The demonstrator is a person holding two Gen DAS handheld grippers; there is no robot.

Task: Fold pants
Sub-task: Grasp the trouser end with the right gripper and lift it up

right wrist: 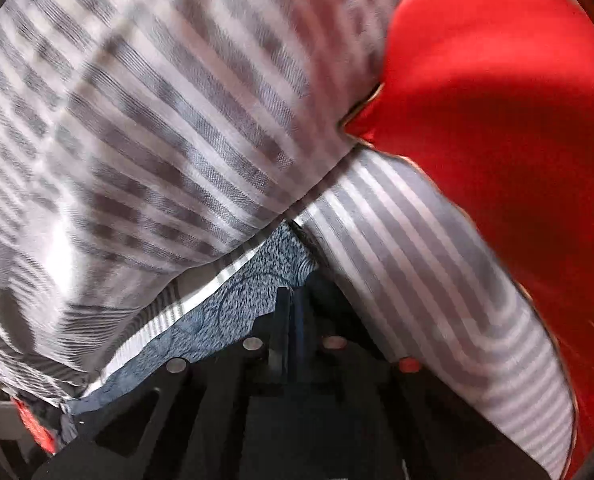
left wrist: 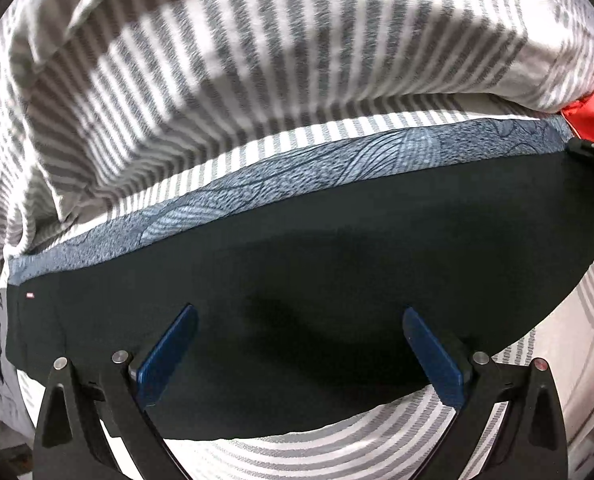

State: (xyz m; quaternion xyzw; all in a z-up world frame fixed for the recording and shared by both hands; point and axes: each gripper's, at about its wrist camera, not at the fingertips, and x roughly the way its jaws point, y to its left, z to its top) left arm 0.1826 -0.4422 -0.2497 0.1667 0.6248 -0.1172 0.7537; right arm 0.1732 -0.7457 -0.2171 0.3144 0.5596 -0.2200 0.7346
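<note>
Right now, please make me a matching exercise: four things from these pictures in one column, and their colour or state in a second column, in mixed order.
Things:
1. pants
2. left gripper
3. right gripper
4. pillow

Colour or state:
A. red
B. jaws wide apart
C. dark, lying flat on the striped sheet
D. jaws pressed together

Pairs: 1-C, 2-B, 3-D, 4-A

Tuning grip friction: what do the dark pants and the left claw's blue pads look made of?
Dark pants: smooth, matte fabric, probably a fine knit or woven; no visible texture. Left claw pads: blue, dull finish, looks like rubber or foam, though it could be plastic.
</note>
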